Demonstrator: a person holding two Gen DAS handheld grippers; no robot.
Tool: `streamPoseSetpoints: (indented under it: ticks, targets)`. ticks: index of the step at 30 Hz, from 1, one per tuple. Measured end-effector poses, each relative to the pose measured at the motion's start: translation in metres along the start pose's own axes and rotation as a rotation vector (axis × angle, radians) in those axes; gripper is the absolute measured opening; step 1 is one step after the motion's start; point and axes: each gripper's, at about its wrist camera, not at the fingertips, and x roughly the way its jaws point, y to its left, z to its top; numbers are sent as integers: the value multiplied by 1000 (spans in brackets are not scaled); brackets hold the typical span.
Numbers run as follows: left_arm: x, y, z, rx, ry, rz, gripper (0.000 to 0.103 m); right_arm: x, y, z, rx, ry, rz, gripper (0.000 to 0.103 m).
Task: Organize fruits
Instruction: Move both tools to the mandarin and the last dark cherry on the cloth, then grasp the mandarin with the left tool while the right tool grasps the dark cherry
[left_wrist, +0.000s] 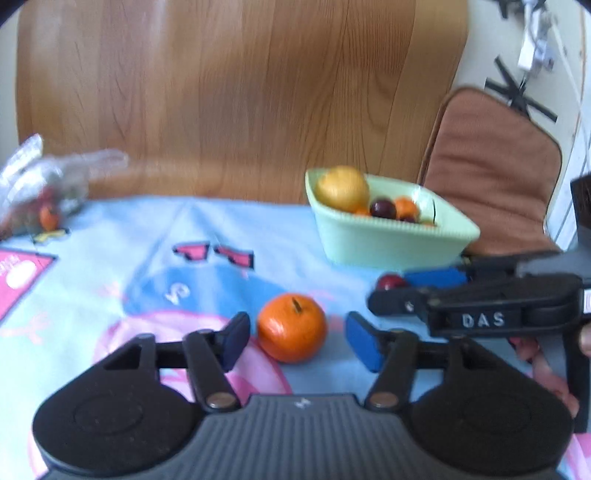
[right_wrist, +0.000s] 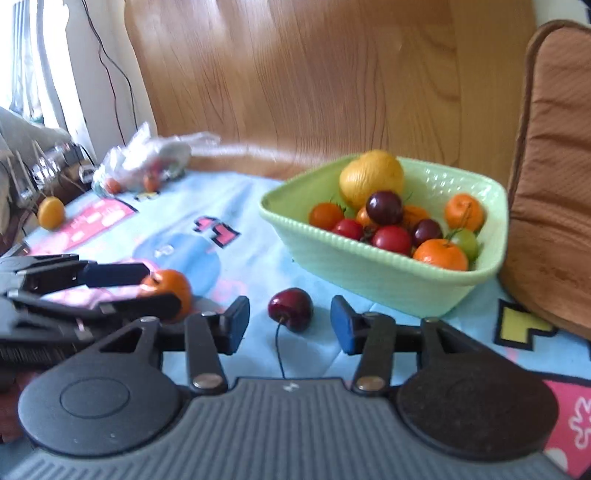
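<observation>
Left hand-held gripper (left_wrist: 295, 338) is open, pads either side of the mandarin (left_wrist: 291, 326) but not touching it. Right hand-held gripper (right_wrist: 290, 325) is the same deal, spread around a dark cherry (right_wrist: 290, 308) with gaps on both sides. Both fruits sit on the blue cartoon cloth (right_wrist: 207, 258), a bit in from the table's far edge. The green basket (right_wrist: 388, 273), full of fruit, is near the far right corner, and a plastic bag (right_wrist: 147, 162) sits at the far left.
</observation>
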Motion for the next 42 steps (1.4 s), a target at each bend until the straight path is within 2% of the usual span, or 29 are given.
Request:
streamPoseSetpoints:
  ticks: [1, 2, 6, 17, 20, 32, 42]
  targets:
    - [-3, 3, -4, -8, -8, -4, 42, 0, 1, 2, -1, 3, 9, 37]
    - [-4, 5, -6, -15, -7, -17, 42, 0, 2, 2, -3, 13, 6, 30]
    - [-13, 3, -15, -41, -8, -46, 41, -7, 5, -4, -6, 8, 0, 30]
    - [-63, -31, -61, 0, -21, -132, 42, -87, 40, -64, -107, -21, 50, 31]
    - [-68, -33, -67, 0, -20, -132, 42, -87, 45, -75, -123, -24, 22, 31]
    - [-70, -35, -70, 9, -23, -100, 44, -88, 51, -79, -140, -33, -19, 34]
    - [-69, -39, -70, 28, -20, -84, 45, -88, 49, -78, -132, -33, -21, 35]
